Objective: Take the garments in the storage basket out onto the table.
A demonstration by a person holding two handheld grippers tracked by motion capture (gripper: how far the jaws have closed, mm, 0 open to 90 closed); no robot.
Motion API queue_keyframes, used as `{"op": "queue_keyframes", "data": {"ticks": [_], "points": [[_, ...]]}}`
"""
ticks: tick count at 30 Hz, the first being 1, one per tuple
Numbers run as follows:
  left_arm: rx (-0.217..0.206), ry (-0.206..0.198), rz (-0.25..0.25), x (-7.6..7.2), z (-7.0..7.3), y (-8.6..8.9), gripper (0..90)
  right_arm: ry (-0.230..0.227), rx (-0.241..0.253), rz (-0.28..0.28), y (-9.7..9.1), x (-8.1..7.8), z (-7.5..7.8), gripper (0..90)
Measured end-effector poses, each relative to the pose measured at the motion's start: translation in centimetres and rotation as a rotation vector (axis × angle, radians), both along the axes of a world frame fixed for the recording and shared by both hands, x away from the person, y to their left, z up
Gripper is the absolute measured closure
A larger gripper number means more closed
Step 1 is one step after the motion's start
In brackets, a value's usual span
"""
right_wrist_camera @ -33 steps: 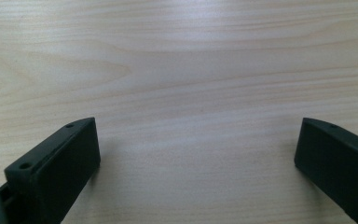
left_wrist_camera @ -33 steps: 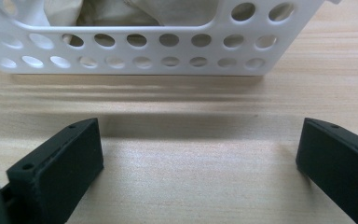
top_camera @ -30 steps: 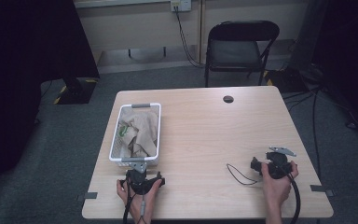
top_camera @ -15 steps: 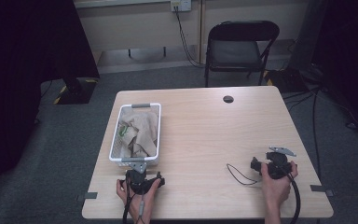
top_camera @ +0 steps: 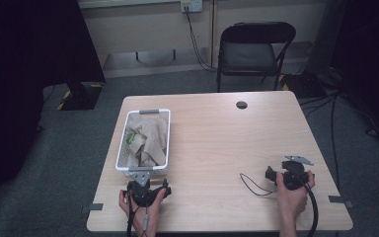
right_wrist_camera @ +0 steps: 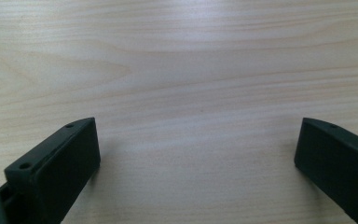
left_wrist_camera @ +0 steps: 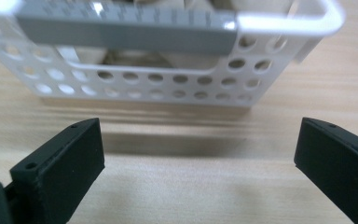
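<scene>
Just ahead of left tool (left_wrist_camera: 193,154): white basket (left_wrist_camera: 168,88) holding beige cloth (top_camera: 150,140), jaws spread, empty. Right tool (right_wrist_camera: 196,158) wide open over bare desk (right_wrist_camera: 191,70).

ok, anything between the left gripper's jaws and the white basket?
Nothing: the left gripper view shows bare wooden table and shadow between the open left gripper and the white basket.

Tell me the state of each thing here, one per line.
Left hand-held gripper: open, nothing between the jaws, facing the basket's near end.
Right hand-held gripper: open, over bare wood.
White perforated plastic basket: upright on the table, holding crumpled beige cloth.
Light wooden table: bare on its right half.
Black folding chair: unfolded, unoccupied.
</scene>
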State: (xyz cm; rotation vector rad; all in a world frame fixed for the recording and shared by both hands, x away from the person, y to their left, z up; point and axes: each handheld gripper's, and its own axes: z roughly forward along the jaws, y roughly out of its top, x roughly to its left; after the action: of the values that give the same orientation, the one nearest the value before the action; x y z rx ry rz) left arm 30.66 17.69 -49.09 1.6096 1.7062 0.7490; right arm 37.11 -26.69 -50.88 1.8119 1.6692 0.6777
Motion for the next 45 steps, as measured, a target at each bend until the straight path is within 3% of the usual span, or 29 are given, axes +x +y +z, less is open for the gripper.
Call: {"op": "queue_keyframes", "data": {"ticks": [5, 12, 17, 20, 27, 39, 45], "points": [[-0.014, -0.017, -0.006, -0.3, 0.8, 0.3, 1.0, 0.000, 0.000, 0.000, 0.0, 0.0, 0.0, 0.0], [0.008, -0.018, -0.005, -0.2, 1.4, 0.6, 1.4, 0.000, 0.000, 0.000, 0.0, 0.0, 0.0, 0.0], [-0.007, -0.054, -0.006, -0.3, 2.2, 1.0, 0.8, 0.000, 0.000, 0.000, 0.0, 0.0, 0.0, 0.0], [0.012, -0.083, -0.010, -0.4, 2.7, 1.0, 0.3, 0.000, 0.000, 0.000, 0.0, 0.0, 0.0, 0.0], [0.037, -0.102, -0.034, -0.1, 3.7, 0.6, 0.3, 0.000, 0.000, 0.000, 0.0, 0.0, 0.0, 0.0], [0.021, -0.135, -0.037, 0.4, 5.1, 0.6, 0.2, 0.000, 0.000, 0.000, 0.0, 0.0, 0.0, 0.0], [0.023, -0.130, -0.049, 0.6, 5.6, 0.7, 0.3, 0.000, 0.000, 0.000, 0.0, 0.0, 0.0, 0.0]]}}
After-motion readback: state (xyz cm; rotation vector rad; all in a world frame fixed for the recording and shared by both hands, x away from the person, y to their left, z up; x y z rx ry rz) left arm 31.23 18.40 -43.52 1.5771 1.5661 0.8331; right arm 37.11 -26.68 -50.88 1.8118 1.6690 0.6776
